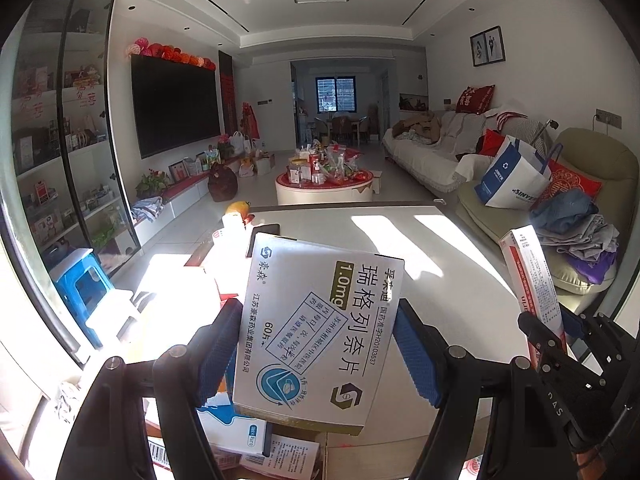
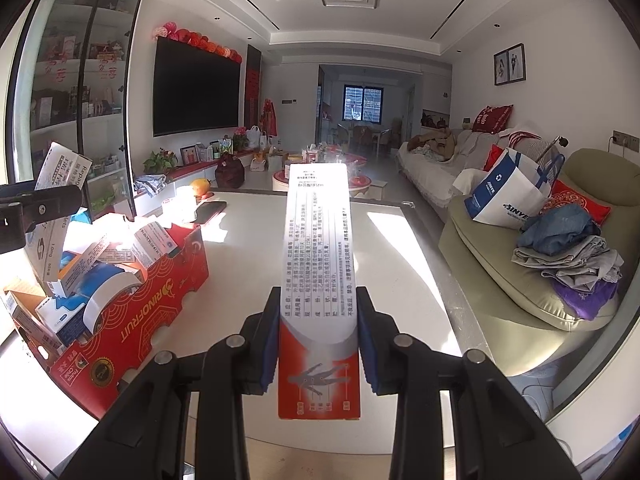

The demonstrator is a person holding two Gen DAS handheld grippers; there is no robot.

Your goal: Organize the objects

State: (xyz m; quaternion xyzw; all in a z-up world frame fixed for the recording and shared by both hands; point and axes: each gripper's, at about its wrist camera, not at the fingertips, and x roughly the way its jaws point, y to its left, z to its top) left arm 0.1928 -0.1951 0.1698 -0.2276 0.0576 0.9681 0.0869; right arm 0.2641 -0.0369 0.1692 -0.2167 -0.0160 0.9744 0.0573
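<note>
My left gripper (image 1: 317, 358) is shut on a wide white medicine box (image 1: 320, 320) with black print, held tilted above the red cardboard tray (image 2: 160, 300). The right wrist view shows that same box (image 2: 50, 208) at the far left, over the tray. Several medicine boxes (image 2: 116, 254) and a roll of tape (image 2: 106, 294) lie in the tray. My right gripper (image 2: 318, 336) is shut on a long red and white carton (image 2: 318, 248), which points forward over the white table (image 2: 248, 280). The left wrist view shows this carton (image 1: 534, 276) at its right edge.
A dark phone (image 2: 210, 211), an orange fruit (image 2: 200, 186) and a white cup (image 2: 185, 200) sit at the table's far left. Right of the table stands a sofa with folded clothes (image 2: 564, 248) and a paper bag (image 2: 506, 196). A blue stool (image 1: 82, 282) stands at the left.
</note>
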